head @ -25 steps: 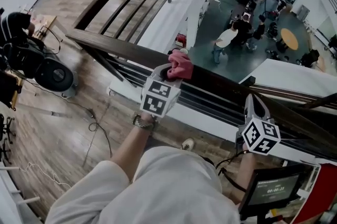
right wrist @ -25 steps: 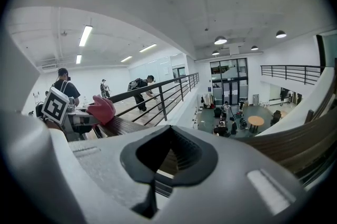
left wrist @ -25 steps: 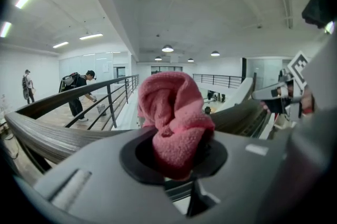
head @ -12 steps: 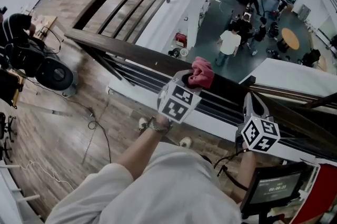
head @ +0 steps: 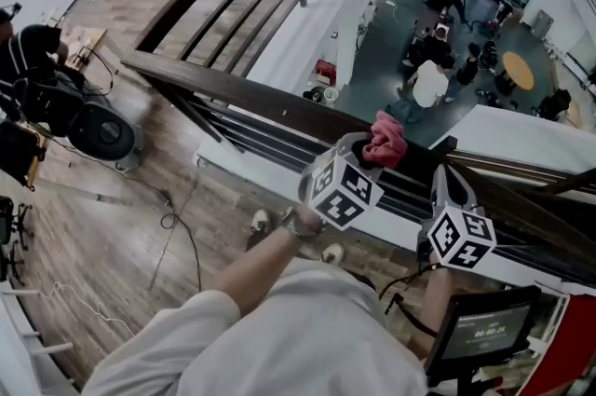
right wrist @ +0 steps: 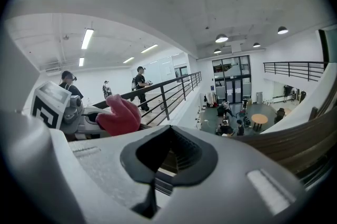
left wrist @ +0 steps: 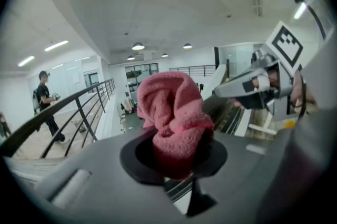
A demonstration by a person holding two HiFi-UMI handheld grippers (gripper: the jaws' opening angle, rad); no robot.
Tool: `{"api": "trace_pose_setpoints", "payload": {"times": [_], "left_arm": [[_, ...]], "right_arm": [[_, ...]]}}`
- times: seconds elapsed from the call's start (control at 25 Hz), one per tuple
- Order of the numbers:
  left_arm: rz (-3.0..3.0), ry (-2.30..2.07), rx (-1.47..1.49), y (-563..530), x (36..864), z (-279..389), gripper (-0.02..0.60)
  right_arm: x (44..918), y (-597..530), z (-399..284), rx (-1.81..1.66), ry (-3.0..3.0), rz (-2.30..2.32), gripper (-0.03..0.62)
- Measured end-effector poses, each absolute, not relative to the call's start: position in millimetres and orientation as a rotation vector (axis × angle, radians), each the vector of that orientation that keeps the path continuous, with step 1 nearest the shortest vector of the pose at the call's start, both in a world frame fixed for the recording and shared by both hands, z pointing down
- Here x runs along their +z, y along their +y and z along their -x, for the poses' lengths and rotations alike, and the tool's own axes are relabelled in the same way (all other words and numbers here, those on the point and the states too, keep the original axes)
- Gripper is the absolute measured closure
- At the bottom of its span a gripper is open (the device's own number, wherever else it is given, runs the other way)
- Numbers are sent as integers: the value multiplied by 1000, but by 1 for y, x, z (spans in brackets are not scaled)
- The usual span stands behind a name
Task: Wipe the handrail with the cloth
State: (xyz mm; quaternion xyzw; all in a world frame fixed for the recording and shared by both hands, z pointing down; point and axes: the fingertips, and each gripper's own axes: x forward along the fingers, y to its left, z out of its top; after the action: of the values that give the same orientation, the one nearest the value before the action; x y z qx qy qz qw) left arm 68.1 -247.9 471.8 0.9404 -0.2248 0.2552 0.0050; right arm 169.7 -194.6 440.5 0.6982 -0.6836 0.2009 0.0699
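Currently logged, item by item.

Handrail (head: 233, 88): dark wooden top rail over metal bars (head: 265, 135), crossing the head view.

Cloth (head: 386, 139): pink and bunched, set on the handrail's top face, partway along its length and toward its right-hand stretch.

Left gripper (head: 369, 150): jaws clamped on the cloth, which bulges out above them in the left gripper view. It is held at the handrail's near edge.

Right gripper (head: 450, 183): jaws drawn together with nothing between them, idle at the handrail just beyond the cloth. Contact with the wood cannot be told.

Progress, as a judgement: wiping looks under way, roughly mid-length. The wood shows no visible line between wiped and unwiped, so the share done is uncertain.

Remaining, probably: the handrail's stretch under and past the right gripper, which would first need to move clear.
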Motion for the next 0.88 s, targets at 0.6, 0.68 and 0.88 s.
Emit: {"api": "trace_pose_setpoints", "payload": {"times": [0.6,0.68,0.88], "left_arm": [[-2899,-649,762,-280,463,-27,495],[-2895,-656,758,-285,461,-19,495],[-2887,-686,755,-301,459,6,495]], "right_arm": [[426,-212,-136,606,-2004,-2156,592],[423,-215,-128,603,-2005,-2154,592],[420,-223,-112,596,-2001,-2153,592]]}}
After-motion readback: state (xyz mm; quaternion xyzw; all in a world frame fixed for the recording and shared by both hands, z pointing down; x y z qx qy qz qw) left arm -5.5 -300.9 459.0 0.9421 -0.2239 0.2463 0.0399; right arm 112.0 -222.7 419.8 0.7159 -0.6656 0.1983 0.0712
